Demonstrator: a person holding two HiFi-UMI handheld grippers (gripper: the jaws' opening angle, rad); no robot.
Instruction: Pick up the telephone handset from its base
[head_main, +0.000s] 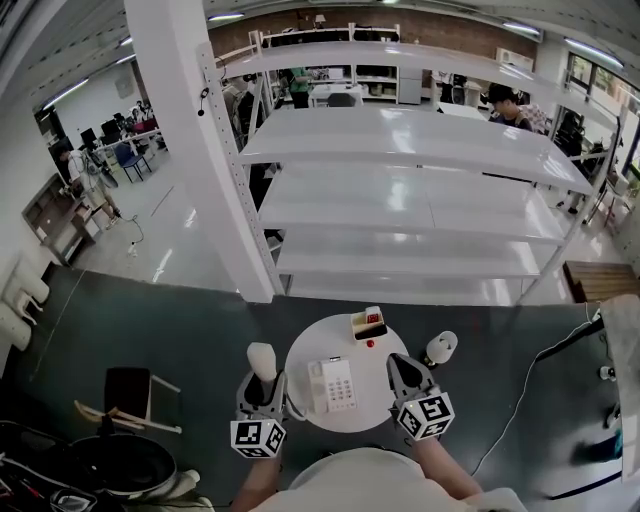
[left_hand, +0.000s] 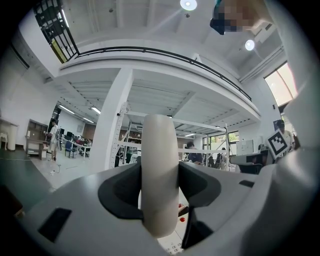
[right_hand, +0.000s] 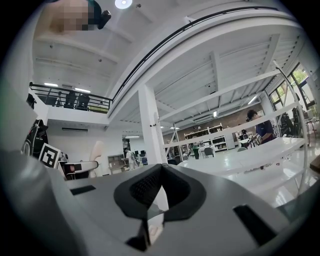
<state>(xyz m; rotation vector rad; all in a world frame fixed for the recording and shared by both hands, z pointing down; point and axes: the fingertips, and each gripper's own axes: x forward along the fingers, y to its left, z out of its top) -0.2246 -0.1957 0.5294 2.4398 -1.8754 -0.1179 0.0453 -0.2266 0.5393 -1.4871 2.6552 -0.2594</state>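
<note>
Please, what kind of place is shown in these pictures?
Probably a large open lab or workshop hall: long white shelves, office chairs at the far left, and an upper balcony with a railing.

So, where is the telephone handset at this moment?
In the head view the handset stands upright in the left claw, beside the left edge of the round table, off the phone base that lies on it.
</note>
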